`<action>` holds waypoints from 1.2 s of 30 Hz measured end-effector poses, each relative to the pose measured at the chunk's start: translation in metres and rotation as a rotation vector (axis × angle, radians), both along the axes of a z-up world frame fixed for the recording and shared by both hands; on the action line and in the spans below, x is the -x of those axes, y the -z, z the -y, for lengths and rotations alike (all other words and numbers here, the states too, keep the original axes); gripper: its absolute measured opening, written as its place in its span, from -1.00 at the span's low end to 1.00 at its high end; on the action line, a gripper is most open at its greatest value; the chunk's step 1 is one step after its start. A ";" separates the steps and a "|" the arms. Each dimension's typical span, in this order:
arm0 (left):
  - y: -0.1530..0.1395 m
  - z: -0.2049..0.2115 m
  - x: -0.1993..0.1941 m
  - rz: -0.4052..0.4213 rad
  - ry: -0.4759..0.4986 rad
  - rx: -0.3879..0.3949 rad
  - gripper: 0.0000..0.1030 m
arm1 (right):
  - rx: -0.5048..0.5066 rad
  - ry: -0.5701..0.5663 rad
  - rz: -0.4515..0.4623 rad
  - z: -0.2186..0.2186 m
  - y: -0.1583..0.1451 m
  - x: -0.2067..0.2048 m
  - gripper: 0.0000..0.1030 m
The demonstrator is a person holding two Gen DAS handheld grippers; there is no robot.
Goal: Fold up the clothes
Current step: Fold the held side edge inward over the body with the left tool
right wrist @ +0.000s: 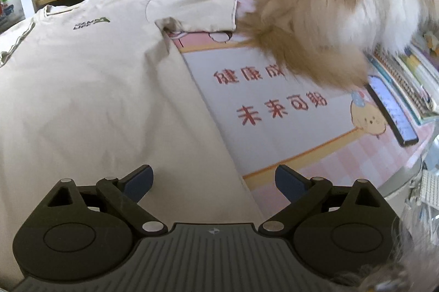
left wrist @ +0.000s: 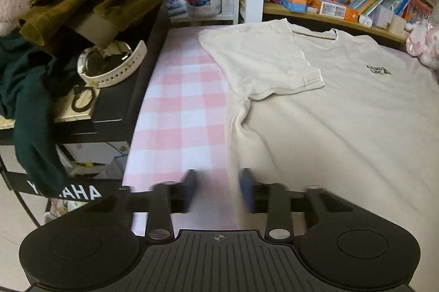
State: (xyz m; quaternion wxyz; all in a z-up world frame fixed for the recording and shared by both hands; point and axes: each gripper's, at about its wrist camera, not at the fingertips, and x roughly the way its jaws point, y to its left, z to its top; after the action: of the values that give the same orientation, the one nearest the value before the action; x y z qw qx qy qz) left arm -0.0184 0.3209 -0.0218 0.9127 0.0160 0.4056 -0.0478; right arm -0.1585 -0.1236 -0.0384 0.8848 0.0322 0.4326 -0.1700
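The cream T-shirt (left wrist: 343, 111) lies flat on the counter (left wrist: 181, 111), chest logo up, with only its left sleeve (left wrist: 263, 61) folded in and the right one still spread, while the left gripper (left wrist: 219, 190) hovers narrowly parted and empty at the shirt's left edge and the right gripper (right wrist: 214, 182) gapes wide over the opposite edge.
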 end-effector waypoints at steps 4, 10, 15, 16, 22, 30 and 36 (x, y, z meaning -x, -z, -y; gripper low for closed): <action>-0.001 -0.001 0.000 -0.003 0.000 0.002 -0.83 | -0.022 0.009 0.003 -0.001 0.002 0.005 0.88; 0.000 0.003 -0.003 -0.010 0.001 -0.010 -0.72 | -0.039 0.018 0.006 -0.005 0.005 0.011 0.88; -0.016 0.008 0.004 0.053 0.012 0.034 -0.53 | -0.043 0.032 0.018 -0.006 0.002 0.015 0.88; -0.020 0.010 0.006 0.068 0.021 0.049 -0.39 | -0.046 0.034 0.027 -0.006 -0.001 0.015 0.88; -0.029 0.035 0.021 0.101 0.098 0.089 0.18 | -0.063 0.017 0.086 -0.015 -0.019 0.013 0.88; -0.016 0.066 0.037 0.058 0.169 0.114 0.37 | -0.100 -0.050 0.137 -0.034 -0.047 0.005 0.89; -0.007 0.074 0.045 0.026 0.160 0.113 0.39 | -0.127 -0.089 0.148 -0.035 -0.054 -0.005 0.89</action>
State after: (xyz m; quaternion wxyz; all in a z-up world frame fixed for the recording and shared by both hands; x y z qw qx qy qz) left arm -0.0634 0.2466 -0.0145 0.9105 -0.0025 0.3879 -0.1431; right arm -0.1536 -0.0885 0.0155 0.9173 0.0814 0.3768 -0.1002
